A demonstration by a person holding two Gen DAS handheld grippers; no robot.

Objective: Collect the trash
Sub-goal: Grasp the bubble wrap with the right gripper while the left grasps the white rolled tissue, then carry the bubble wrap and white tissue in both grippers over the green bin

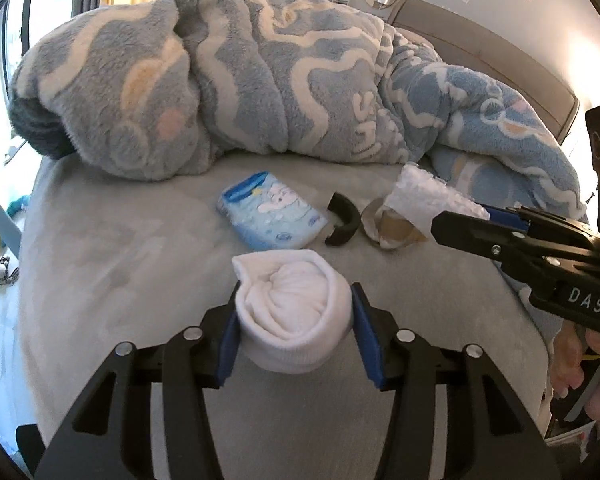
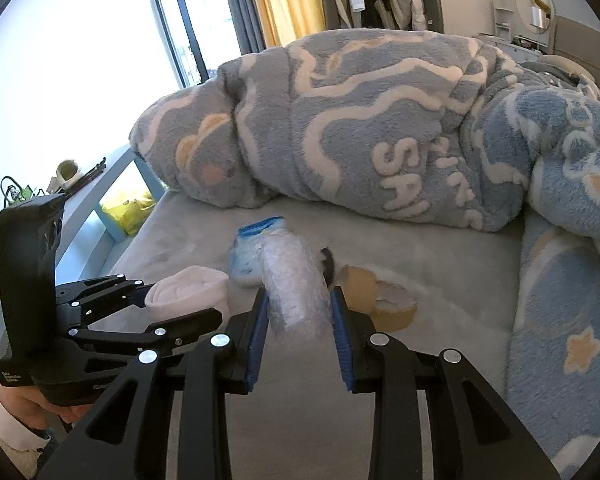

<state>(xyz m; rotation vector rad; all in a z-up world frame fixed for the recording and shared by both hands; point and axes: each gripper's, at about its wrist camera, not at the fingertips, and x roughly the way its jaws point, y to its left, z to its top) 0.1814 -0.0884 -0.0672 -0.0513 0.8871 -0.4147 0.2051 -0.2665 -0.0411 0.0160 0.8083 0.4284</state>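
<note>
Rolled white sock [image 1: 292, 316], clamped between the blue pads of the left gripper [image 1: 294, 334], near edge of the grey bed [image 1: 100, 248]. Right gripper [image 2: 300, 320] pinches a bubble-wrap roll [image 2: 294, 280]. Beyond lie a blue tissue pack [image 1: 270, 216], black curved piece [image 1: 342, 222] and tape roll [image 2: 384, 300], before the heaped blanket [image 1: 260, 76].

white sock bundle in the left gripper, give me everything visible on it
The white sock bundle is a rolled pair, soft ribbed knit, with the cuff folded over a gathered, twisted centre that faces the left wrist camera. The left gripper is shut on it, blue pads pressing both sides. It looks clean and held just above the grey bed sheet, near the blue tissue pack; underside contact can't be told.
</note>
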